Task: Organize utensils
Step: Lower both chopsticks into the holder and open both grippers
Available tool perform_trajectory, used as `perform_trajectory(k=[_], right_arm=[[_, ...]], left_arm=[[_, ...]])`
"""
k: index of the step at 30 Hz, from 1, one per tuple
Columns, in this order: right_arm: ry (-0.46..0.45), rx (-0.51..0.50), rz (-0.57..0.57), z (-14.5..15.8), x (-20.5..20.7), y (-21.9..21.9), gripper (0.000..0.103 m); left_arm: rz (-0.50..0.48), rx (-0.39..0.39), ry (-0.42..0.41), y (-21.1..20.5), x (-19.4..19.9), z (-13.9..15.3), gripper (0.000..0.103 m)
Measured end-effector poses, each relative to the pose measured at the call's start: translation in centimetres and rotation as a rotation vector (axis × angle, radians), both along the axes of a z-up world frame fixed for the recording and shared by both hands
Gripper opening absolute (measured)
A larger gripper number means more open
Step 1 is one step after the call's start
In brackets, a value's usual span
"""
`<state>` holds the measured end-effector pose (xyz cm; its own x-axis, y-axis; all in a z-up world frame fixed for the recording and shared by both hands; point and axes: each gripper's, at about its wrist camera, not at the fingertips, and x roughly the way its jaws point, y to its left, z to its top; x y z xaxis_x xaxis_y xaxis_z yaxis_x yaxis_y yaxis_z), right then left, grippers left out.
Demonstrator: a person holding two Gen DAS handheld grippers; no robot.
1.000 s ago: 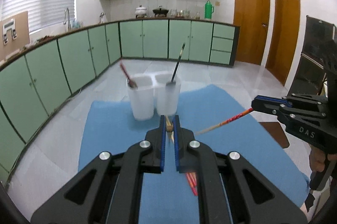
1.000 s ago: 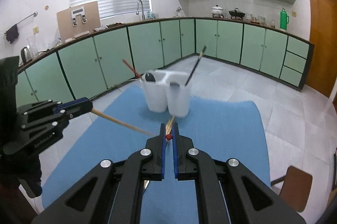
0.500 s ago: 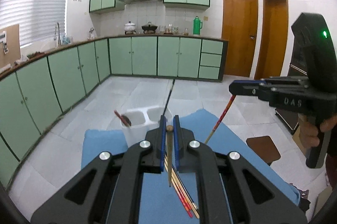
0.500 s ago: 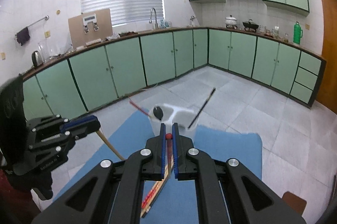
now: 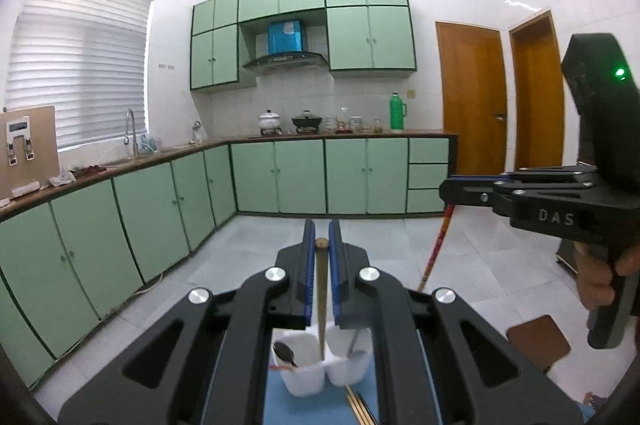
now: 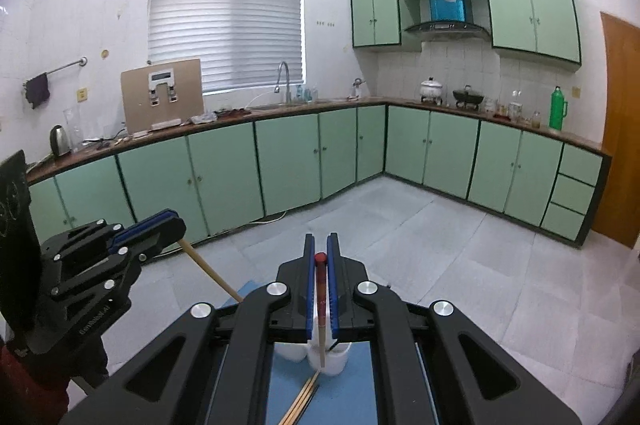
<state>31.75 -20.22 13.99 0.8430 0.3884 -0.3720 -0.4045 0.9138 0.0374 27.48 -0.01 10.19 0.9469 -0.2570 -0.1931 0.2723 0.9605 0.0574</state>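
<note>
My left gripper (image 5: 320, 245) is shut on a brown chopstick (image 5: 321, 289) that hangs down over the white two-cup holder (image 5: 304, 379). The holder shows a dark spoon (image 5: 285, 353) in its left cup and a utensil in its right cup. My right gripper (image 6: 320, 257) is shut on a red-ended chopstick (image 6: 321, 301) pointing down at the same holder (image 6: 332, 361). The right gripper also shows in the left wrist view (image 5: 472, 191), with its chopstick (image 5: 438, 245) hanging below. The left gripper shows in the right wrist view (image 6: 160, 225).
Several loose chopsticks lie on the blue mat (image 5: 304, 411) in front of the holder (image 6: 304, 397). Green kitchen cabinets (image 6: 288, 161) line the far walls across a tiled floor. A brown stool (image 5: 538, 341) stands at the right.
Both grippers have risen and tilted up, turning their chopsticks to hang nearly vertical over the holder. The holder has slid to the bottom of both views.
</note>
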Motion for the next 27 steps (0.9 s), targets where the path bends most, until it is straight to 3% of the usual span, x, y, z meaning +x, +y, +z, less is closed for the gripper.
perform_trajectory(k=[5, 13, 18, 23, 27], right_arm=[[-0.018, -0.001, -0.018, -1.0, 2.9, 0.7, 0.006], [0.016, -0.005, -0.043, -5.3, 6.8, 1.6, 0.006], [0.06, 0.0, -0.047, -7.8, 7.9, 1.6, 0.006], [0.065, -0.002, -0.04, -8.1, 7.9, 1.8, 0.006], [0.069, -0.007, -0.042, -8.1, 8.1, 2.0, 0.006]], left_arm=[[0.023, -0.008, 0.005, -0.5, 4.2, -1.5, 0.006], [0.029, -0.026, 0.024, 0.0, 8.9, -5.7, 0.006], [0.003, -0.055, 0.038, 0.2, 9.6, -6.4, 0.006], [-0.002, -0.058, -0.003, 0.5, 9.6, -5.6, 0.006], [0.005, -0.055, 0.016, 0.5, 10.4, -6.3, 0.006]])
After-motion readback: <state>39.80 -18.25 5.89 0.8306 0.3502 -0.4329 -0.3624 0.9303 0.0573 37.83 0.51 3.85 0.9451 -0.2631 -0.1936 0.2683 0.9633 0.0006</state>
